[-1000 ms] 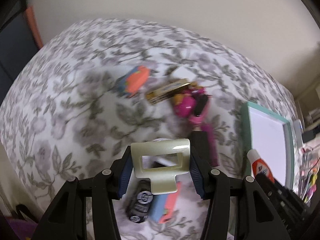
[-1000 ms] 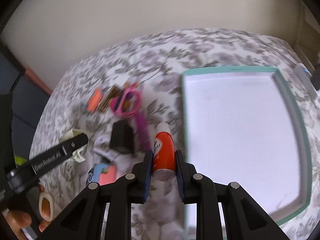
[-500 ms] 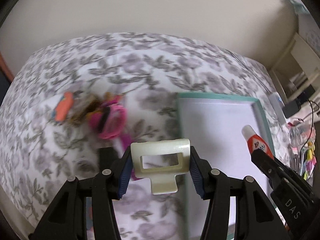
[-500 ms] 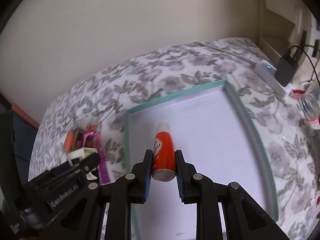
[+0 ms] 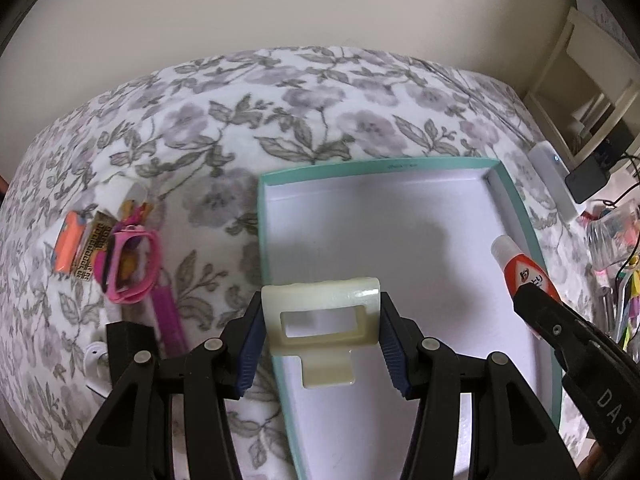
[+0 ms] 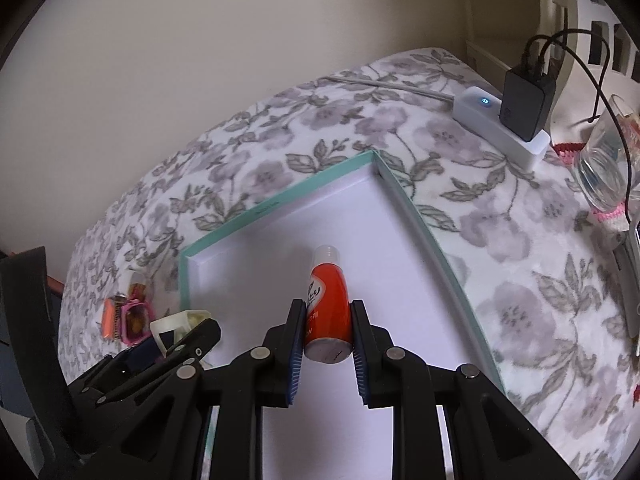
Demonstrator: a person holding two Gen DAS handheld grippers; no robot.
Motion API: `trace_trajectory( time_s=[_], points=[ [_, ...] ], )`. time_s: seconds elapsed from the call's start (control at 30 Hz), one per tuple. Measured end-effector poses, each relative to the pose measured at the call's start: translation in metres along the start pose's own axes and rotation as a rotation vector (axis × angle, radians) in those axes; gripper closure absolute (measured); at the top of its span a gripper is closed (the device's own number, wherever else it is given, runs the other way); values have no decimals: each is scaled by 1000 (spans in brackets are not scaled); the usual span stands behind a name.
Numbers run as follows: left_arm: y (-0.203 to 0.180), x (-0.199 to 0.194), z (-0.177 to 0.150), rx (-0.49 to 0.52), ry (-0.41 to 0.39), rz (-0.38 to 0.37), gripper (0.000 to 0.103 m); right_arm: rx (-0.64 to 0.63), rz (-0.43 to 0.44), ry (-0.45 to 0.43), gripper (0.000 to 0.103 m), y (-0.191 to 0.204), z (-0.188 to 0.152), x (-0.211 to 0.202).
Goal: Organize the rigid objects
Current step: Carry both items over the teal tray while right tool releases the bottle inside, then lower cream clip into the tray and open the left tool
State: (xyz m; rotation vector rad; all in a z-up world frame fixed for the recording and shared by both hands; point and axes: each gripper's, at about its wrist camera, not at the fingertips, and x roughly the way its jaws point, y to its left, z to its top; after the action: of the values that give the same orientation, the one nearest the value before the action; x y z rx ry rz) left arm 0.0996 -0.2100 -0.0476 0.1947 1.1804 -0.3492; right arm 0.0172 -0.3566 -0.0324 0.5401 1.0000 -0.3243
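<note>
Over tray (image 5: 516, 200) now, both tongs.

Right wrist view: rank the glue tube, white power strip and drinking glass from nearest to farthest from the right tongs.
1. Glue tube, gripped in the right tongs above the tray.
2. Drinking glass, far right.
3. White power strip, top right; close to call with the glass.

One tray (image 5: 516, 200), one glue tube (image 6: 328, 300), one clip (image 5: 320, 312), perhaps four trinkets (image 5: 120, 256).

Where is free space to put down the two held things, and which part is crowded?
The white floor inside the teal-rimmed tray is bare from wall to wall. Floral cloth behind the tray is also free. Crowded: left of the tray, around the pink glasses and orange eraser.
</note>
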Motion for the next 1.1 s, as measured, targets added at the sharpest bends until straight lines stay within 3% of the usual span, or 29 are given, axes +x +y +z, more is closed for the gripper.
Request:
trace_trajectory(
  time_s=[0.6,1.1],
  points=[
    [-11,17,-11,11,65,-11,48,-2,-60,92,79,-5,-8,22],
    [-6,-6,-16,-12,36,-26,47,-26,-89,74,79,-5,-12,8]
  ],
)
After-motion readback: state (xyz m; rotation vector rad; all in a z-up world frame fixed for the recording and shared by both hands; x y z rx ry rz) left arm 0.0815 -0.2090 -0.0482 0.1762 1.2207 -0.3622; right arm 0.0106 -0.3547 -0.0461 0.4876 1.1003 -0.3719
